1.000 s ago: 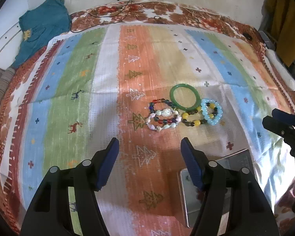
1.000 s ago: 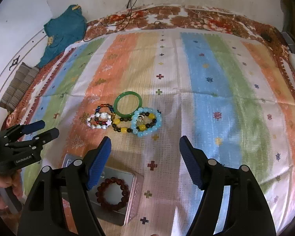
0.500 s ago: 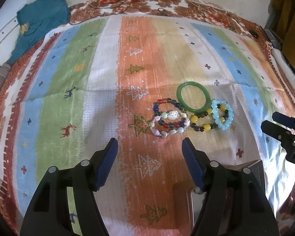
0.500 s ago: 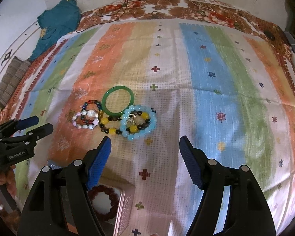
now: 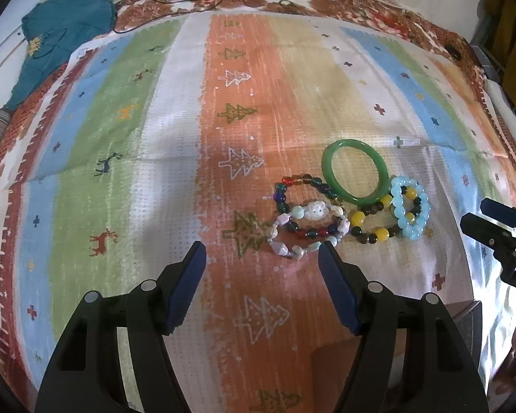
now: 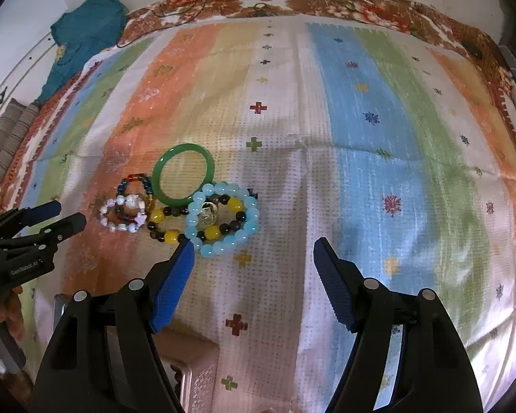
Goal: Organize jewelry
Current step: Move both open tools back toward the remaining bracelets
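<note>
Bracelet cluster, solid green jade-like bangle (image 5: 357,178) plus beaded strands including pale-blue bead bracelet (image 6: 222,219), lies overlapping on striped bedspread (image 6: 361,137). Both hand-held grippers, left (image 5: 261,287) and right (image 6: 253,282), spread, empty. Suggest pinching one outer strand only; they tangle.

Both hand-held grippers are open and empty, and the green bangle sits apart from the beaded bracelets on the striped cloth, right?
Not quite: the green bangle is not apart. In the right wrist view it overlaps the beaded bracelets. The rest holds: the left hand-held gripper and right hand-held gripper are open and empty, on the striped cloth.
</note>
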Tool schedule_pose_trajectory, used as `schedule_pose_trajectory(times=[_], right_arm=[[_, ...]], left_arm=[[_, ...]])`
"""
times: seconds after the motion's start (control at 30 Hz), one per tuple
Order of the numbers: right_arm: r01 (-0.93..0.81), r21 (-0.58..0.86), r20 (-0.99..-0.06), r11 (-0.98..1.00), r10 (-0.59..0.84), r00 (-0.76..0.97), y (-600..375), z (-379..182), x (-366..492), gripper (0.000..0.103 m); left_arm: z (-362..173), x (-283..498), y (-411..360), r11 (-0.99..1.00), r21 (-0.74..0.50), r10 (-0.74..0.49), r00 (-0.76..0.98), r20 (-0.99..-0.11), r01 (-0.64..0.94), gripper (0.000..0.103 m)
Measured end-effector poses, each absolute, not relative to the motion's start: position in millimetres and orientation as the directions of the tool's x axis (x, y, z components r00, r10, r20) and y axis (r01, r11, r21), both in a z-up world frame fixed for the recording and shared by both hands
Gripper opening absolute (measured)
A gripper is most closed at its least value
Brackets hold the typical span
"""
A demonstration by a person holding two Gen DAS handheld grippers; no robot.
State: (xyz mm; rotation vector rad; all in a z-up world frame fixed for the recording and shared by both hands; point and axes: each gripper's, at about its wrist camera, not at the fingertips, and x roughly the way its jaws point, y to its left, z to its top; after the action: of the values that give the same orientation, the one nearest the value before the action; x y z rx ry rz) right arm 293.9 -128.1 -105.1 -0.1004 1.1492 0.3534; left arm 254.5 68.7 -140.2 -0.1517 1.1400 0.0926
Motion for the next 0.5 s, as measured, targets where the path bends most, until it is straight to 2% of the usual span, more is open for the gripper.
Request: schedule_pose_trajectory(times=[0.5], right_arm=[[-0.312,0.066,-0.922,0.948,0.178,0.345,-123,-125,312,0.072]], left_arm=[[-161,271,71,0.989,-0.078,-0.024,0.384,-0.923,-0.128,0.068]])
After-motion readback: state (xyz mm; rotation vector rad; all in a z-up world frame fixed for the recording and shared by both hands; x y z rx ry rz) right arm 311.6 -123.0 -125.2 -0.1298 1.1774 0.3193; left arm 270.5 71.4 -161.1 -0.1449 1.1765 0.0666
